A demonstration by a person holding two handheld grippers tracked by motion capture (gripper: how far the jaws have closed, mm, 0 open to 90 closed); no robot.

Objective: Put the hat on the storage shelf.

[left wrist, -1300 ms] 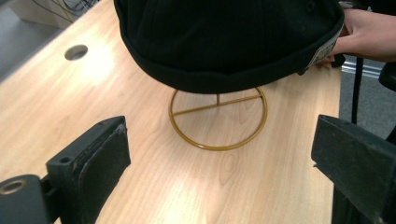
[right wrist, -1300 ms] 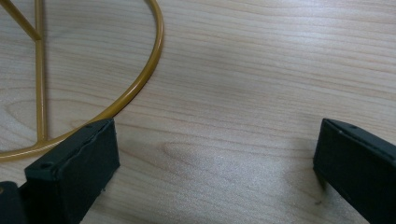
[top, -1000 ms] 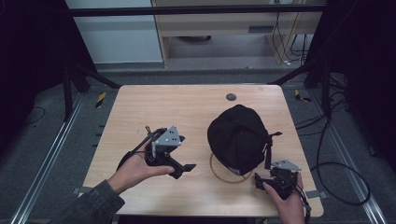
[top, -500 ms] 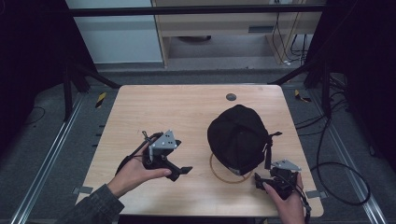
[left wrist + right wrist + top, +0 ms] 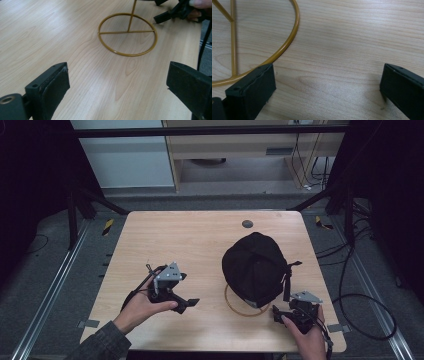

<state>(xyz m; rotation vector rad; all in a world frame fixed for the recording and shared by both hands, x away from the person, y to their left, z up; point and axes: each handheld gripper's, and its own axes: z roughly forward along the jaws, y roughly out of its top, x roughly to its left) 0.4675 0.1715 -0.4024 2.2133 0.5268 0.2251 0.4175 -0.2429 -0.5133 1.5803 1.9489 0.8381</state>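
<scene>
Both claws, left (image 5: 187,304) and right (image 5: 278,312), are released and flank the cap (image 5: 255,268) on its stand (image 5: 127,34), seemingly poised to lift it.

Black cap (image 5: 255,268), mustard-gold wire stand (image 5: 127,34), pale wood-grain table (image 5: 200,240), black hand-held gripper jaws

- I'm looking at a lab or test bay, not a home.
- A bare wooden table (image 5: 200,240) stands alone on grey carpet (image 5: 45,270).
- Metal floor rails (image 5: 50,285) flank it, with black frame struts (image 5: 75,215) around.
- Loose cables (image 5: 360,290) trail across the floor.
- Yellow-black hazard tape (image 5: 107,226) marks the floor.
</scene>
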